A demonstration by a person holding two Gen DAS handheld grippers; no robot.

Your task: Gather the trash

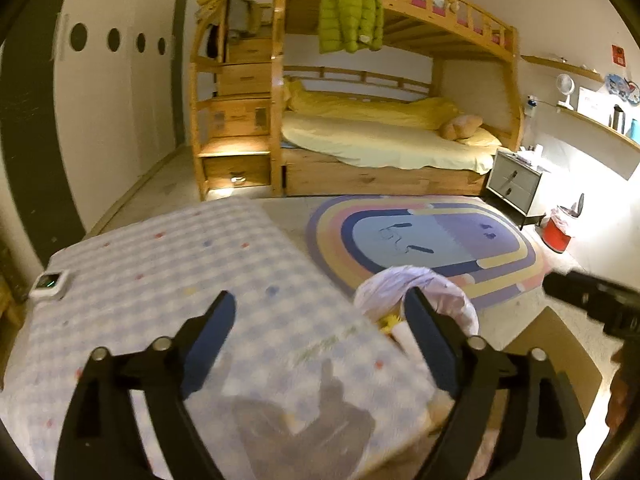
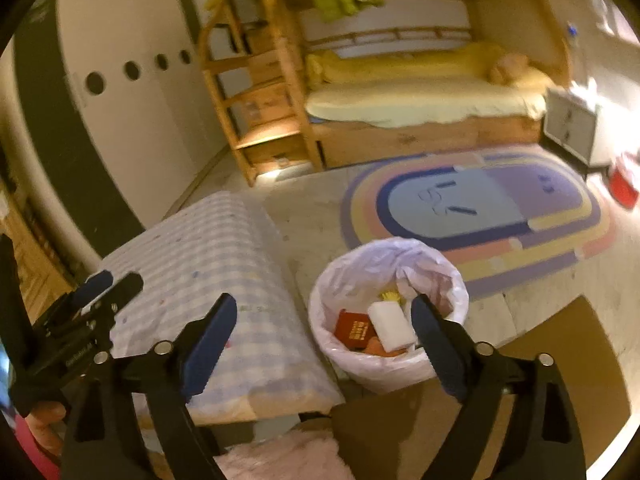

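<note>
Two grippers are in the air with nothing in them: the left gripper (image 1: pixel 320 328) has its jaws wide apart over the checked table (image 1: pixel 160 264), and the right gripper (image 2: pixel 324 328) has its jaws wide apart above the bin (image 2: pixel 352 360). The bin stands on the floor just beside the table's edge, probably so that trash can be dropped into it with a short move. A white bag (image 2: pixel 360 264) lines it and folds over the rim, which keeps the bag open. Inside lie a red box (image 2: pixel 354 328), a white block (image 2: pixel 390 326) and something yellow (image 2: pixel 390 296), so I judge that most of the collecting is done. No trash shows on the table; only a small white device (image 1: pixel 50 280) sits near its far left corner. A second bin, red (image 1: pixel 556 232), stands far off by the nightstand (image 1: pixel 516 184), next to the rug (image 1: pixel 432 240).
</note>
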